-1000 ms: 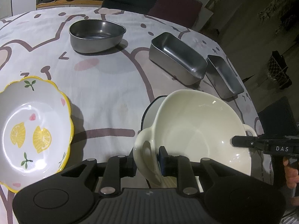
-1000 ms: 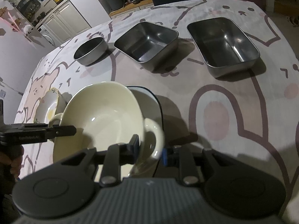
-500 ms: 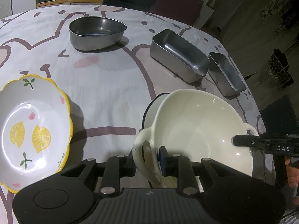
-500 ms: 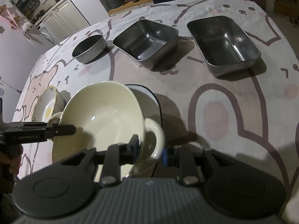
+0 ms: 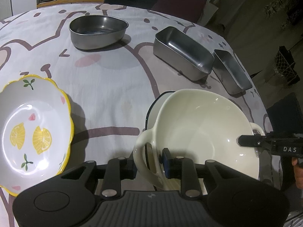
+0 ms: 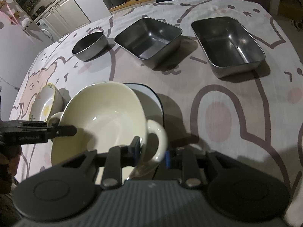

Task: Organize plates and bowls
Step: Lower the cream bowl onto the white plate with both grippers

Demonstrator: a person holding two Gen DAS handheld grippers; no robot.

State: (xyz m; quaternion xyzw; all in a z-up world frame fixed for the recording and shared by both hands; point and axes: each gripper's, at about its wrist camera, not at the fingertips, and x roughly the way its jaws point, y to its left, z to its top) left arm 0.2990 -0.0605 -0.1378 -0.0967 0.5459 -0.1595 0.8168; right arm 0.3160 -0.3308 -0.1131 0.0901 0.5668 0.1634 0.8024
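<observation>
A cream two-handled bowl (image 5: 198,124) (image 6: 106,117) rests on a white plate with a dark blue rim (image 5: 153,106) (image 6: 149,98). My left gripper (image 5: 149,163) is shut on the bowl's left handle, one pad outside the loop and the other inside the bowl wall. My right gripper (image 6: 151,151) is shut on the opposite handle in the same way. Each gripper's finger shows in the other view, at the bowl's far rim. A scalloped plate with yellow rim and lemon print (image 5: 32,130) (image 6: 45,104) lies to the left.
A rounded steel bowl (image 5: 97,30) (image 6: 89,45) and two rectangular steel pans (image 5: 181,51) (image 5: 233,70) stand in a row at the far side of the patterned tablecloth (image 5: 113,79). Chairs stand beyond the table. The table edge drops off to the right.
</observation>
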